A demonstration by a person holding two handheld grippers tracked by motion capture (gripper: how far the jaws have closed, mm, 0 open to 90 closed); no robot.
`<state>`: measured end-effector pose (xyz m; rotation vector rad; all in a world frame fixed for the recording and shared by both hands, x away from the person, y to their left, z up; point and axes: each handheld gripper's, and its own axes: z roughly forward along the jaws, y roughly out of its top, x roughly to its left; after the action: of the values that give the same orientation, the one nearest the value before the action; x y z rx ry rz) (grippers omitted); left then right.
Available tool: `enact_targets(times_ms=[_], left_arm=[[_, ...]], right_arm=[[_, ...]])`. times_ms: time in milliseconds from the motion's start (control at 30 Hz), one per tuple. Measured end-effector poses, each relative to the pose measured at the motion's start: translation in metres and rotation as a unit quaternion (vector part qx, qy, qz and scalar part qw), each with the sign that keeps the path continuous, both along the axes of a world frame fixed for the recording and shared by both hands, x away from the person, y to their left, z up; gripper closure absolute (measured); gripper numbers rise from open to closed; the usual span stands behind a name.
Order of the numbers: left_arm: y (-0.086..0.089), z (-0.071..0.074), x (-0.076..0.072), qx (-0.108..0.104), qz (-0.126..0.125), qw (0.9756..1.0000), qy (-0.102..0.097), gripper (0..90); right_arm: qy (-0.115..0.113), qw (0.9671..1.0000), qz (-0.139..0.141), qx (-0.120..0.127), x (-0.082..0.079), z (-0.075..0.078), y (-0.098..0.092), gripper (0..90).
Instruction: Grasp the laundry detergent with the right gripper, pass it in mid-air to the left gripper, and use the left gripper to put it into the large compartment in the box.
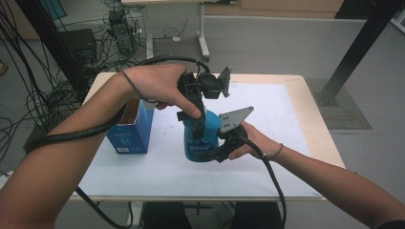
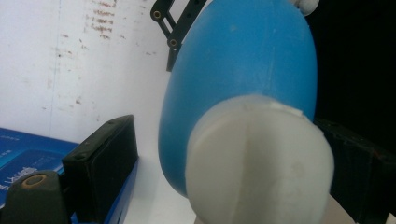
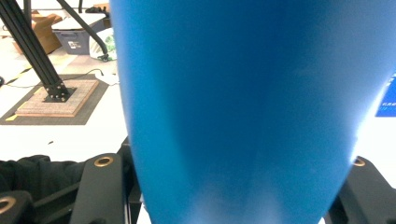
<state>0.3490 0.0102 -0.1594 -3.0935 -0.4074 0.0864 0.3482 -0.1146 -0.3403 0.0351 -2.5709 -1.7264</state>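
Blue bottle (image 1: 203, 138) upright near middle of counter (image 1: 286, 109), on the white sheet, long axis vertical, pale cap (image 2: 259, 158) at top. Right gripper (image 1: 217, 152) in from the person's right, low on the body; in the right gripper view, blue wall between the two black jaws, one at each lower corner, spread about as wide as the body. Looks like a pinch on the bottle, though actual contact of pads on plastic hard to confirm at this closeness. Left gripper (image 1: 197, 125) down from above, over the neck end; in the left gripper view, cap and shoulder lying between the jaws, left jaw standing clear with white sheet visible in the gap, right jaw close against or just behind the cap. Jaws spread, not yet pressed on the cap by the look of it. Open blue box (image 1: 130, 129) to the left of the bottle, just beside it, apart. Key relation: cap directly ahead of the left jaws along the bottle's own axis, body held crosswise by the right. Judgement: left hand nearer the cap, so a grip or twist there seems the likely next step, right hand steadying. Risk: smooth tapered body slipping in the lower hold.
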Motion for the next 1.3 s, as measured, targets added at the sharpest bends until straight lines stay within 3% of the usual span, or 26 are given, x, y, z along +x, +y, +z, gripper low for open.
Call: enact_targets(times_ms=[1300], left_arm=[[0.0061,0.0002,0.0012,0.001,0.009,1.0000,0.000,11.3]], right_arm=[[0.003,1.0000,-0.002,-0.001,-0.0005,-0.0010,0.0005,39.4]])
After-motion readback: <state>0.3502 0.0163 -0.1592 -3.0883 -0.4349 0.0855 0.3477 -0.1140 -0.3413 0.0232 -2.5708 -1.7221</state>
